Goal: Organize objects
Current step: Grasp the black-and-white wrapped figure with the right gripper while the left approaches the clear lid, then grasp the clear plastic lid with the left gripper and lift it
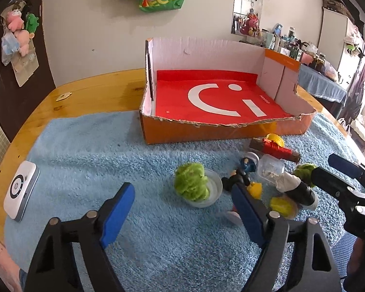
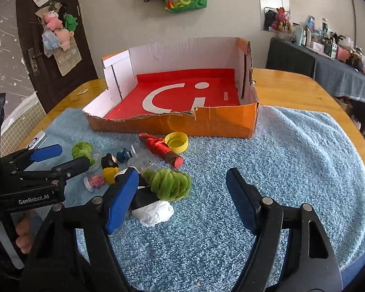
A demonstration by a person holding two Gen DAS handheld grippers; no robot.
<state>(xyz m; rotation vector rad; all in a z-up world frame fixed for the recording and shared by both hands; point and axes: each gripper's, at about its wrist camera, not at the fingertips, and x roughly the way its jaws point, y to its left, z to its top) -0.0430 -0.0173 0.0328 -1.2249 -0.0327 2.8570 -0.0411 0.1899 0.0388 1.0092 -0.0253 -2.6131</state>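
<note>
An open orange cardboard box [image 1: 206, 129] [image 2: 206, 121] with a red floor stands at the back of a blue towel. In front of it lies a pile of small things: green yarn in a clear dish [image 1: 192, 182], a second green yarn bundle [image 2: 170, 182], a red thread spool [image 1: 275, 148] [image 2: 160, 147], a yellow cap [image 2: 176, 142], a clear jar [image 1: 271, 168], a small figure [image 1: 241, 172] and a white cloth [image 2: 155, 213]. My left gripper [image 1: 185, 211] is open and empty just short of the dish. My right gripper [image 2: 180, 199] is open and empty beside the second yarn bundle.
A white round-buttoned device [image 1: 20, 192] lies at the towel's left edge. The wooden table [image 1: 90, 90] ends close on the left and right. A cluttered side table [image 2: 328, 56] stands at the back right.
</note>
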